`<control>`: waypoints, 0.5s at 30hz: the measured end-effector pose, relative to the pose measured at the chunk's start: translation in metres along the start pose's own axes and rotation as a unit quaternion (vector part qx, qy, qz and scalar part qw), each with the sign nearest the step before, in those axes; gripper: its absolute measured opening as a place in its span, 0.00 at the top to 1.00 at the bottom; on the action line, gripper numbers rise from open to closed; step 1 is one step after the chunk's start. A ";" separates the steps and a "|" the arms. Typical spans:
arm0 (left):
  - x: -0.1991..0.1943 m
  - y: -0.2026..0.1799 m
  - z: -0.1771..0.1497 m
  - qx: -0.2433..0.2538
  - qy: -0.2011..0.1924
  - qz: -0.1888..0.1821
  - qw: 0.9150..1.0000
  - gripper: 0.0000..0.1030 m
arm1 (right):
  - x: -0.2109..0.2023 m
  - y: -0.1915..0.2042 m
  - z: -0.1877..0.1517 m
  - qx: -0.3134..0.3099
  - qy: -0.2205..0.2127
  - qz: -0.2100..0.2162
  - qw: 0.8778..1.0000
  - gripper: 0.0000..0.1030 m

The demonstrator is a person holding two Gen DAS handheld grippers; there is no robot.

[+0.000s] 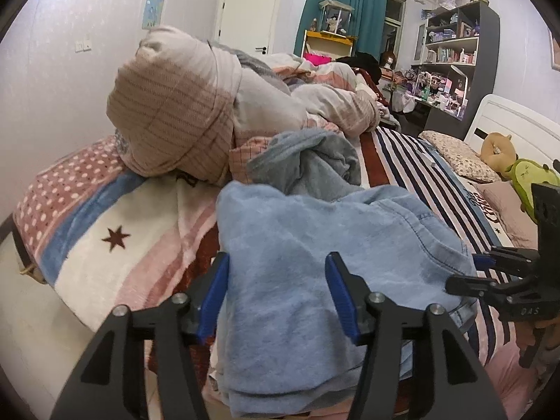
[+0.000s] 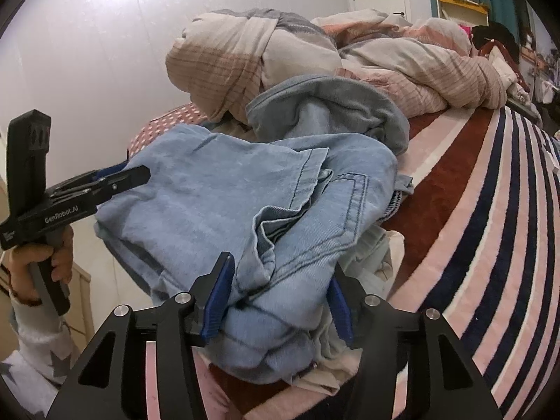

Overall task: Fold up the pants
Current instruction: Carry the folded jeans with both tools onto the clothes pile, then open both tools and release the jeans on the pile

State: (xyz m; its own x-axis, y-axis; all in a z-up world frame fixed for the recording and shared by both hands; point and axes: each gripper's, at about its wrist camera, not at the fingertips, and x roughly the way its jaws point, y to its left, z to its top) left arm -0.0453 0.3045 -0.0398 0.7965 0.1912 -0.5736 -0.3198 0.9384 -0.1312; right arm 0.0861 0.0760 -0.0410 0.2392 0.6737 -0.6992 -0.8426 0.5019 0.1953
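Note:
Light blue denim pants (image 1: pixel 315 262) lie in a folded stack on the striped bed, also in the right wrist view (image 2: pixel 217 210). My left gripper (image 1: pixel 276 294) is open, its blue-padded fingers straddling the near edge of the stack. My right gripper (image 2: pixel 276 301) is open too, its fingers either side of the bunched denim corner. The right gripper shows at the stack's right edge in the left wrist view (image 1: pixel 469 273). The left gripper shows at the stack's left edge in the right wrist view (image 2: pixel 133 175).
A second crumpled blue denim garment (image 2: pixel 325 112) lies just behind the stack. A big rolled beige and pink duvet (image 1: pixel 182 112) fills the back of the bed. The striped blanket (image 2: pixel 490 210) spreads to the right. Pillows and plush toys (image 1: pixel 518 171) sit by the headboard.

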 end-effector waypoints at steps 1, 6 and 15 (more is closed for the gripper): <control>-0.002 -0.002 0.001 0.002 -0.003 0.002 1.000 0.47 | -0.004 0.000 -0.001 -0.001 -0.003 0.000 1.000 0.51; -0.015 -0.018 0.006 0.014 -0.012 -0.005 1.000 0.45 | -0.021 -0.004 -0.006 0.003 -0.018 -0.006 1.000 0.46; -0.028 -0.060 0.008 0.037 -0.020 -0.029 0.999 0.42 | -0.058 -0.027 -0.027 0.028 -0.038 -0.021 0.999 0.36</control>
State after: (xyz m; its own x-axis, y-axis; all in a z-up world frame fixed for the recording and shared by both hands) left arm -0.0444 0.2456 -0.0090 0.8325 0.1456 -0.5346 -0.2349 0.9666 -0.1024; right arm 0.0818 0.0090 -0.0241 0.3120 0.6888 -0.6544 -0.8034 0.5590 0.2053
